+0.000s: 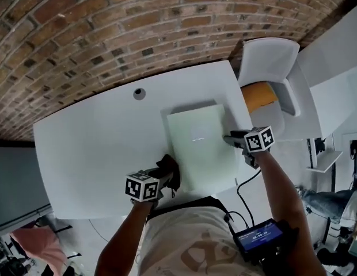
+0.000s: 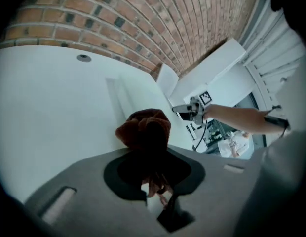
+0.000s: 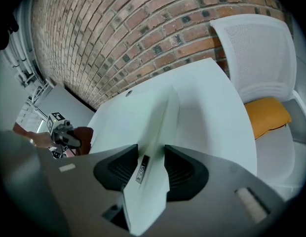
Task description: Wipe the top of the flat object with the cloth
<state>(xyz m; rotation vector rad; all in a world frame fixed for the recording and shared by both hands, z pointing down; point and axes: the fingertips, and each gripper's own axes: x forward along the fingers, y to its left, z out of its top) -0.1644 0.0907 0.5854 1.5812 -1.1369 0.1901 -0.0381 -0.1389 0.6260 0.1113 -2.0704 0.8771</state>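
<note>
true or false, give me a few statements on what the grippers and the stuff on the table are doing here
1. The left gripper holds a dark brown cloth. True.
2. The right gripper is empty and clear of the flat object. False: its jaws are closed on an edge of the flat object.
3. The flat object leans upright against the wall. False: it lies flat on the white table.
4. The white chair beside the table has an orange cushion on its seat. True.
5. The cloth is spread out flat over the middle of the flat object. False: it is bunched up in the left gripper, near that object's left edge.
</note>
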